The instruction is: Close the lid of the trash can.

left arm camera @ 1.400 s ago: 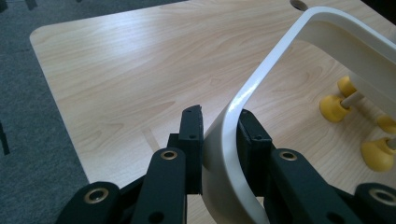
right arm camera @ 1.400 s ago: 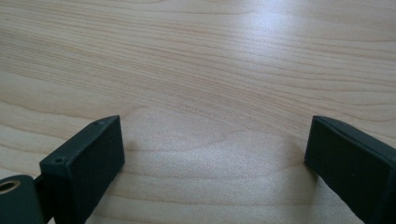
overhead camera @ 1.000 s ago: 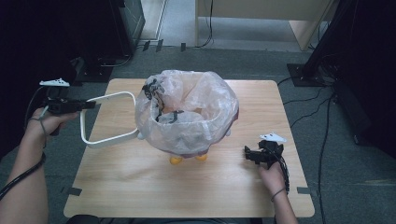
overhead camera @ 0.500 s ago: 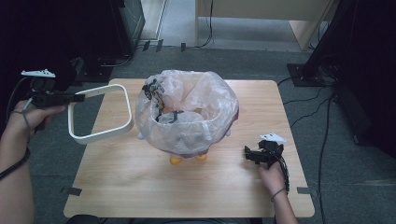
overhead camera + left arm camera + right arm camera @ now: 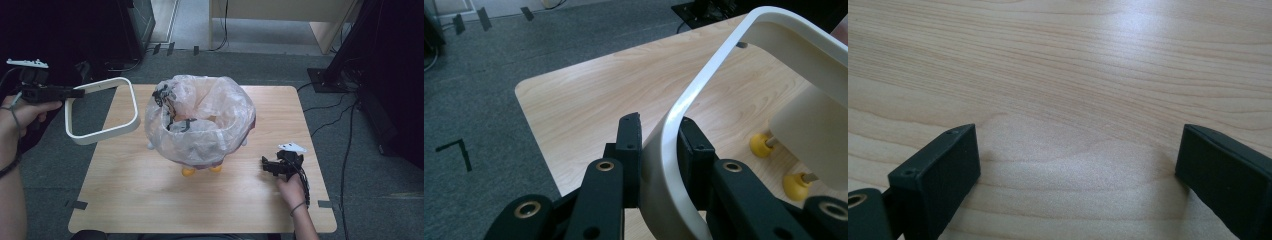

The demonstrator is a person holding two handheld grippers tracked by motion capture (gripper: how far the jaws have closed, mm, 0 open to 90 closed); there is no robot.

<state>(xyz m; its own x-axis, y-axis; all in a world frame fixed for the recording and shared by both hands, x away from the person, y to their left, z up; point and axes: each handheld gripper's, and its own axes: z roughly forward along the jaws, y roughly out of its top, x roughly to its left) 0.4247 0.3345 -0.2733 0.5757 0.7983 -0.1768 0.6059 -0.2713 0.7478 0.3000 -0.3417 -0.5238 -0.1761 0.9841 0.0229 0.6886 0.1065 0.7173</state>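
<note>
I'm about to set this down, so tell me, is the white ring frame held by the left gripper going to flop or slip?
The white ring frame probably stays stiff: it keeps its shape held by one edge. It looks light, being a thin open loop. Its glossy surface may slip or swing between the left gripper pads.

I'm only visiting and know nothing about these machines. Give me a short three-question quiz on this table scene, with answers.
1. True or false: the left gripper has its jaws shut on the white ring.
2. What lines the bin? A) clear plastic bag B) newspaper C) cloth
3. How do the right gripper jaws stand, and what is between them?

Key: 1 true. 2 A. 3 Open, with nothing between them; they are low over the bare wooden table.
</note>
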